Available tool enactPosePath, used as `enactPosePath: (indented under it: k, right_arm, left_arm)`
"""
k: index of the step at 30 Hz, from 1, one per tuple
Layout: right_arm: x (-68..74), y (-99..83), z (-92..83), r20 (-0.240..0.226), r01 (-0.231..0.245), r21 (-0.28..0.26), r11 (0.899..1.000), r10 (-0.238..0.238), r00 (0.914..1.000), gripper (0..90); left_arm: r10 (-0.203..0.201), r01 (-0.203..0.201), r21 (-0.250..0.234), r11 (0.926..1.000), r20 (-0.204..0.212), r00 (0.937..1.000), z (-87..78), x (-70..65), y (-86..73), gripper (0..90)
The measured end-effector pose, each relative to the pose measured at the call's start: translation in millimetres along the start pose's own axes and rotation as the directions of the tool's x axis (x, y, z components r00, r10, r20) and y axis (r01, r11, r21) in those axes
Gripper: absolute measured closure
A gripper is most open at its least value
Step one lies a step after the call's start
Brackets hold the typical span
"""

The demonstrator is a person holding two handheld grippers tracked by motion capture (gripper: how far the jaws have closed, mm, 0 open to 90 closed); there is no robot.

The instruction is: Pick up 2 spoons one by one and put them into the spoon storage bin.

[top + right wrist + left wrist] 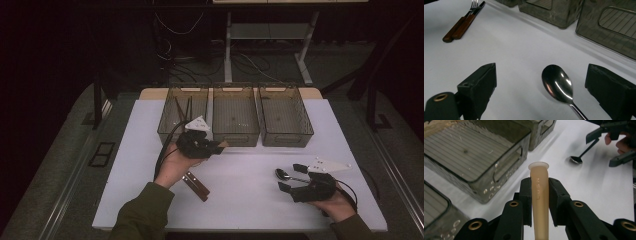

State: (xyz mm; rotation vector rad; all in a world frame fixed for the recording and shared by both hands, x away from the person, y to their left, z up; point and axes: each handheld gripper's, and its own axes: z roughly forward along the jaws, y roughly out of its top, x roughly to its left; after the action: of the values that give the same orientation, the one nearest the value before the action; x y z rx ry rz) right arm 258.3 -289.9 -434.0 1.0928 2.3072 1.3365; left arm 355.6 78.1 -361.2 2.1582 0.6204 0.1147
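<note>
My left gripper (216, 147) hovers just in front of the middle bin (236, 134), shut on a tan utensil handle (539, 195). The handle's rounded end (223, 144) pokes out past the jaws; the rest of the utensil is hidden. In the left gripper view the black pads (526, 195) press on both sides of that handle. Near the table's front right, my right gripper (291, 177) rests open, its jaws on either side of a steel spoon (281, 173). In the right gripper view the spoon's bowl (557, 83) lies on the white table between the wide-apart fingers (481, 82), untouched.
Three smoked plastic bins stand in a row at the back: left (170, 131), middle, right (287, 137). The left one holds thin dark sticks (182, 107). A wooden-handled fork and knife (196, 185) lie together at the front left, also seen in the right gripper view (461, 25).
</note>
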Motion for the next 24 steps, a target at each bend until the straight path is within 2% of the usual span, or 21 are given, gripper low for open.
enactPosePath:
  k: [9,11,16,17,18,24]
  right_arm:
    - [-0.3,0.2,-0.6,0.009,0.006,-0.007,1.0,-0.006,0.9999,10.5]
    - [-0.6,0.2,-0.9,0.009,0.008,-0.008,1.0,-0.008,0.9999,10.4]
    - [-0.6,0.3,-1.2,0.01,0.01,-0.008,1.0,-0.01,0.9999,10.4]
    - [-0.5,0.4,-1.1,0.01,0.009,-0.008,1.0,-0.009,0.9999,10.4]
    - [-0.3,0.4,-1.0,0.01,0.008,-0.008,1.0,-0.008,0.9999,10.4]
    - [-0.5,0.4,-1.2,0.008,0.009,-0.009,1.0,-0.009,0.9999,10.5]
  left_arm:
    - [0.023,-0.023,-0.004,0.9997,-0.023,0.9995,9.1,9.6,24.3,73.7]
    - [0.013,-0.014,-0.022,0.9997,-0.028,0.9995,12.6,11.1,28.5,73.7]
    - [0.023,-0.024,-0.004,0.9997,-0.046,0.9987,17.7,18.2,39.8,73.7]
    - [0.013,-0.013,-0.01,0.9999,-0.05,0.9987,19.8,19.0,41.9,73.7]
    - [0.022,-0.023,-0.001,0.9997,-0.053,0.9983,21.1,21.3,44.1,73.7]
    - [0.015,-0.015,0.003,0.9999,-0.079,0.9967,33.5,31.6,57.2,73.7]
